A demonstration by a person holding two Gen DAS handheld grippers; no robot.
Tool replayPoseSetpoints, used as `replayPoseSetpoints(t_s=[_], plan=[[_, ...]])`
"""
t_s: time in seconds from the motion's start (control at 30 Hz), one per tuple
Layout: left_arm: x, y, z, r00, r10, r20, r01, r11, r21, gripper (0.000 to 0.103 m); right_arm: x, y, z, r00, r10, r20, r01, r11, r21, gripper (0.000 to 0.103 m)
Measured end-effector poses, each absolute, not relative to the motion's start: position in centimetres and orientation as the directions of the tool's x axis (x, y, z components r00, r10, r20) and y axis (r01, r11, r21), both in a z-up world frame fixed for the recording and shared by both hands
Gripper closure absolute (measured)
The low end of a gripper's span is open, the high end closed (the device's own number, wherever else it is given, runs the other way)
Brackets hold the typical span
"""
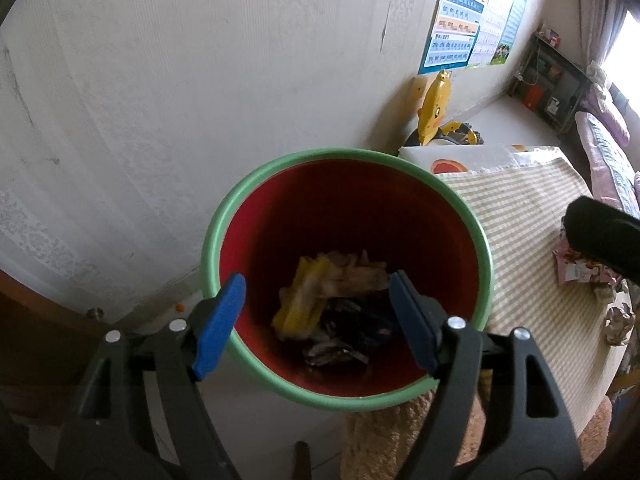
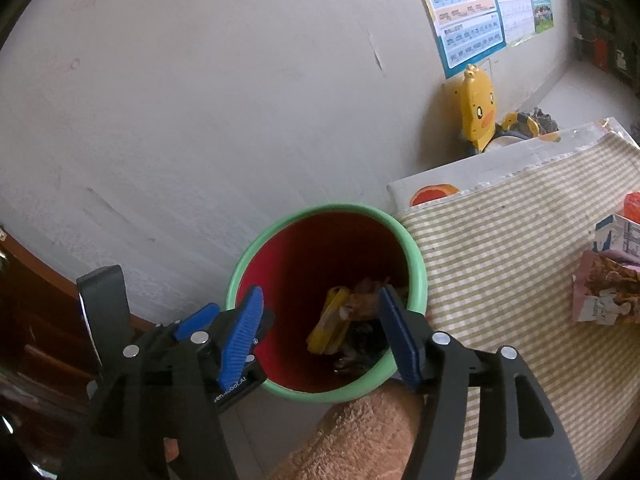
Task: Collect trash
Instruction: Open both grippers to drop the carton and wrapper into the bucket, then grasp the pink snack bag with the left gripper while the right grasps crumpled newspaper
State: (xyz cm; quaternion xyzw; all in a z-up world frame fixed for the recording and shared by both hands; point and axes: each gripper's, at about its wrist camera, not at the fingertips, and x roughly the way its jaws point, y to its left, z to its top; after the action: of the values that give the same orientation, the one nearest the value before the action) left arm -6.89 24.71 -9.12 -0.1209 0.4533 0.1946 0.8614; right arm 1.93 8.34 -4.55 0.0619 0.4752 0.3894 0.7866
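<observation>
We hold both tools over the bin (image 1: pixel 224 216), the left tool (image 1: pixel 316 320) and right tool (image 2: pixel 320 332) both gaping and empty. Wrappers (image 1: pixel 320 300) already lie inside it. More packets (image 2: pixel 604 292) wait on the striped surface (image 2: pixel 500 272), so the job looks only partly done.

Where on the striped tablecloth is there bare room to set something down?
The striped cloth is bare between the green-rimmed bin and the pink wrappers, back to the white box with the orange print. The right edge is crowded: wrappers and a small carton.
</observation>
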Motion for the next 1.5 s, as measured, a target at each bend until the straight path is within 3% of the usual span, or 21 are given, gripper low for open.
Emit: replayPoseSetpoints(t_s=[0.3, 0.53, 0.7, 0.87, 1.03, 1.3, 1.5], plan=[[-6.1, 21.8, -9.0, 0.523, 0.197, -0.829, -0.379, 0.925, -0.019, 0.031, 2.1, 1.0, -6.1, 0.346, 0.576, -0.740, -0.486, 0.785, 0.384, 0.037], [-5.1, 18.6, -9.0, 0.523, 0.174, -0.834, -0.310, 0.951, 0.004, 0.031, 4.0, -14.2, -10.0, 0.529, 0.265, -0.806, -0.117, 0.964, 0.241, 0.037], [-4.5, 15.3, -8.8, 0.530, 0.138, -0.837, -0.238, 0.971, 0.009, 0.031, 5.3, -23.7, -12.3, 0.542, 0.098, -0.835, 0.157, 0.964, 0.215, 0.031], [-3.4, 9.4, -7.9, 0.554, 0.065, -0.830, -0.084, 0.996, 0.022, 0.031, 6.4, -25.3, -13.7, 0.546, 0.034, -0.837, 0.132, 0.983, 0.126, 0.030], [-2.5, 3.5, -6.7, 0.598, 0.005, -0.802, 0.080, 0.995, 0.066, 0.024, 6.3, -27.1, -13.6, 0.562, 0.050, -0.826, 0.150, 0.975, 0.161, 0.028], [3.7, -4.9, -8.8, 0.590, -0.011, -0.807, 0.322, 0.920, 0.222, 0.023, 3.3, -30.6, -14.0, 0.551, 0.129, -0.824, 0.213, 0.933, 0.289, 0.023], [8.4, -10.3, -11.8, 0.568, 0.051, -0.821, 0.450, 0.816, 0.362, 0.023, 1.2, -32.6, -13.6, 0.543, 0.211, -0.813, 0.217, 0.900, 0.379, 0.023]])
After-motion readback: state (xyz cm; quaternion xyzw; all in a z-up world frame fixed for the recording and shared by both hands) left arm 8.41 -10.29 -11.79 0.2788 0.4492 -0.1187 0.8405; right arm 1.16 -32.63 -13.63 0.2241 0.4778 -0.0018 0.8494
